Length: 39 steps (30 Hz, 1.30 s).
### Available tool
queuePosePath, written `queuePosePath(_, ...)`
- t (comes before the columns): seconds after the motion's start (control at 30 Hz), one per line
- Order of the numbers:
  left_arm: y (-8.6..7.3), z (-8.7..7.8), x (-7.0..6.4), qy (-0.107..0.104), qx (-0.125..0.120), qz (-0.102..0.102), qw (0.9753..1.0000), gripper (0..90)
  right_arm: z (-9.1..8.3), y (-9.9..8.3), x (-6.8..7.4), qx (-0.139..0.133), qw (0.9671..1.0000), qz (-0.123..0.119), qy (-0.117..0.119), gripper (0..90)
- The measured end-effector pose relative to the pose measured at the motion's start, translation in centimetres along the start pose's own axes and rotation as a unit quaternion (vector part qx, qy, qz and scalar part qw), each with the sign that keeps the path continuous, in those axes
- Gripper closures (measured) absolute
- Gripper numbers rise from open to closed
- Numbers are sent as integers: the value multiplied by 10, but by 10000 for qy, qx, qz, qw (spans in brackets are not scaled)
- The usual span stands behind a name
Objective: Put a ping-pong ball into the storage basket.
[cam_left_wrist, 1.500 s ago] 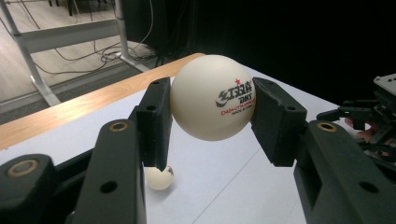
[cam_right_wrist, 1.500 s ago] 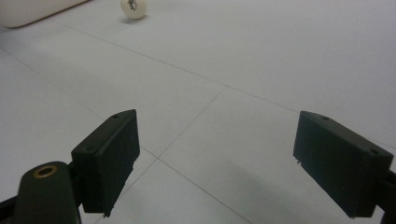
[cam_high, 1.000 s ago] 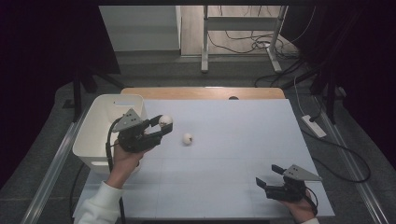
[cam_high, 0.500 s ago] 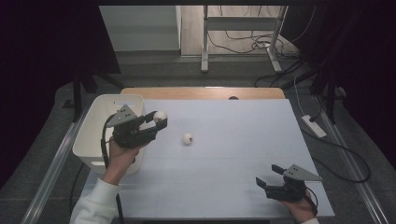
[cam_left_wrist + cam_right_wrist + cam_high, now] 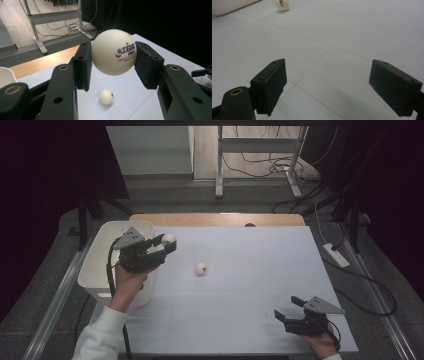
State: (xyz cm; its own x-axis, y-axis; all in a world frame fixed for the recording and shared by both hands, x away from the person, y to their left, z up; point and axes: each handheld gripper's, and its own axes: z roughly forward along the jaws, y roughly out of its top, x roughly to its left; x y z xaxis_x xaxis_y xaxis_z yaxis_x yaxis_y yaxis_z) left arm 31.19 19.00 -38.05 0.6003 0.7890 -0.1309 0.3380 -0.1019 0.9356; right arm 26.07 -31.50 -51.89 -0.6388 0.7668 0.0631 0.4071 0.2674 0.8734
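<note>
White bin sits at the left edge of the worktop, directly beneath and behind the left tongs.

Left tongs: raised off the worktop, jaws clamped on a ping-pong ball, one pad on each side of it. Ball is matte off-white, round, with black print and a small red star facing the left gripper view; it sits at the jaw tips, over the worktop just past the bin's rim.

Second ping-pong ball: same off-white, dark mark on one side, lying loose on the worktop ahead of and below the left tongs, apart from them. From the right tongs it lies far ahead, near the bin.

Right tongs: low at the near right corner of the worktop, jaws spread wide, nothing between them.
</note>
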Motion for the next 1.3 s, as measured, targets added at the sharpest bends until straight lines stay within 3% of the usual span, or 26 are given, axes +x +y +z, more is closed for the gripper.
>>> queuePosePath(1.3,1,-14,35,583,-3,-221,9981,509,0,0,0,-39,10000,-34,-24,146)
